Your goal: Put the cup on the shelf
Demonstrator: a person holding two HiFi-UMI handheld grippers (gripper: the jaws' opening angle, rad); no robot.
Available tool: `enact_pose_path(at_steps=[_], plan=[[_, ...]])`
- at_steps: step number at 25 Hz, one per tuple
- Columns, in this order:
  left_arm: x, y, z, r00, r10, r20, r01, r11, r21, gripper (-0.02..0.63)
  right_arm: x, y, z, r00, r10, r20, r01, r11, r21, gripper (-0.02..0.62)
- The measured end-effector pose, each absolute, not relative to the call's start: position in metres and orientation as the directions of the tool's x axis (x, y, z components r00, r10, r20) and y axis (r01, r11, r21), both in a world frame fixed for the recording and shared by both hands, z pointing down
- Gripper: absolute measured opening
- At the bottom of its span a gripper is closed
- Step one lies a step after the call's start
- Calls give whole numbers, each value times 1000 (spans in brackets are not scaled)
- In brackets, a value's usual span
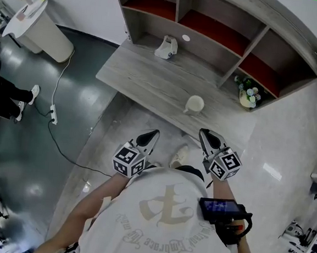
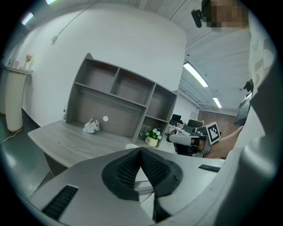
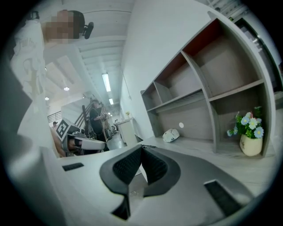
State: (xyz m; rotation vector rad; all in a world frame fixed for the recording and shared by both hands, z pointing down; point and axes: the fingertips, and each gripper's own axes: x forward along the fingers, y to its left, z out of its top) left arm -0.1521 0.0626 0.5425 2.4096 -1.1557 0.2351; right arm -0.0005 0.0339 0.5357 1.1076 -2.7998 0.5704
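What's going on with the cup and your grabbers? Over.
Left gripper and right gripper shut, empty, short of the desk. Cup on the desk, not on the shelf yet. Nothing between grippers and cup.

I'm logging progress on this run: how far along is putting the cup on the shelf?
Done: nothing yet; the cup stands on the desk, not in the shelf. In hand: nothing; the left gripper and right gripper are both shut and empty, short of the desk. Left: reach the cup, grip it, set it in the shelf.
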Motion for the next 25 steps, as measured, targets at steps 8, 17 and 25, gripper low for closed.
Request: enact_pose_path(at_steps=[8,17,25], plan=[[-125,4,543,630,-689,359,-777,-551,305,2,27,-21,538,-740,-640,205,-669,674,-312,3],[-86,-45,563,618,-660,426,-782,-573,245,2,68,-72,551,-754,-624,206,-653,674,-346,3],[-70,-60,588,594,-644,482,-795,-561,232,2,88,-91,561,-767,-607,209,-638,689,-344,3]])
